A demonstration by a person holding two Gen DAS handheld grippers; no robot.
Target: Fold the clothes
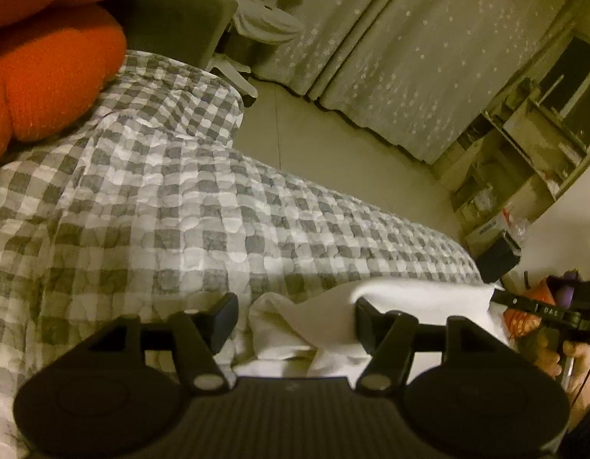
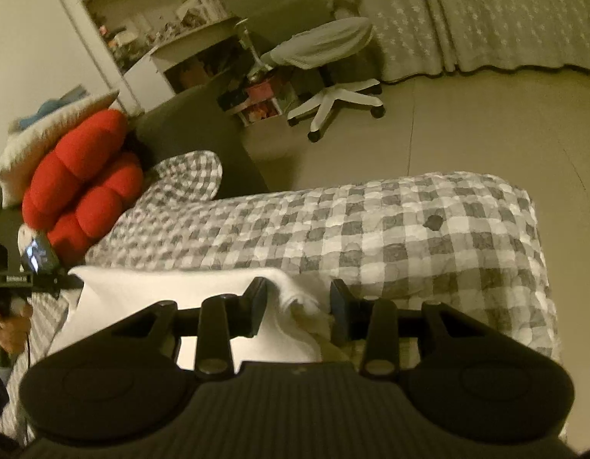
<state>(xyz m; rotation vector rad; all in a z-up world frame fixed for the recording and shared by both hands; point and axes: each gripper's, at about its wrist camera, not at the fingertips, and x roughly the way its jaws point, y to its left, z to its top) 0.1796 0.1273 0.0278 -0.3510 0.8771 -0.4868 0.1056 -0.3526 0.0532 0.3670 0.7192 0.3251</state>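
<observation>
Left wrist, white cloth (image 1: 302, 321) between parted jaws

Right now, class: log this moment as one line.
task: fold clothes | left tool: open, astride white garment | right tool: open, astride same garment | surface: checked quilt

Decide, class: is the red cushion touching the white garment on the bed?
Apart. The right wrist view shows the red cushion up by the sofa arm, with checked bedcover lying bare between it and the white garment.
</observation>
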